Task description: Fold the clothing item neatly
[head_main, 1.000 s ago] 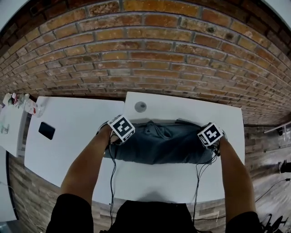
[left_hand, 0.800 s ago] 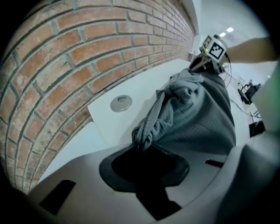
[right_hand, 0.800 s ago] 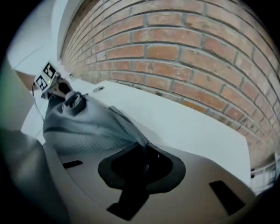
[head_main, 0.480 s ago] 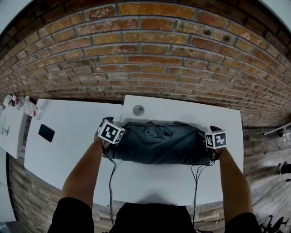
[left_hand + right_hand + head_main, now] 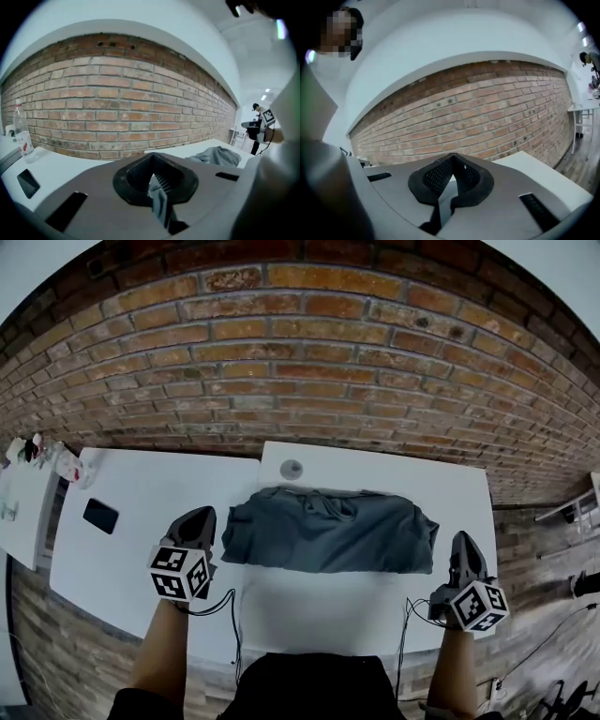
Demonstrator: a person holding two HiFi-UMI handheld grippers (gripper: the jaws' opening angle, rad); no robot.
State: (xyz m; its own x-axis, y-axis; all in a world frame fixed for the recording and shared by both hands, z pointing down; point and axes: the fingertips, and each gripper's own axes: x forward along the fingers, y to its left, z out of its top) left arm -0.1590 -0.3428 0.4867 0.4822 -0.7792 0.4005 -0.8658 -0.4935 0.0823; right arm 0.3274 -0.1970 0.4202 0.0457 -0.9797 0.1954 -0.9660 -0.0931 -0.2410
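The clothing item (image 5: 330, 532) lies on the white counter (image 5: 319, 610), in the far half of it, near the brick wall (image 5: 309, 362). It is a grey piece and it is already folded into one long flat band that runs from left to right. The near edge looks quite straight, but the far edge is a little wrinkled and the right end makes a small bump. I judge that the first fold along the length is done. What is probably left is to bring the two ends toward the middle, so that the band becomes a compact packet, and to smooth the top.

Neither gripper touches the cloth. The left gripper (image 5: 200, 517) hangs just beside the left end of the band, on the near side, and it points toward the wall. Its fingers (image 5: 159, 201) are pressed together with nothing between them. The right gripper (image 5: 460, 542) is held near the right edge of the counter, just beside the right end of the band and apart from it. Its fingers (image 5: 437, 178) are also together and empty. Both bare forearms come up from the near edge, spread wide apart.
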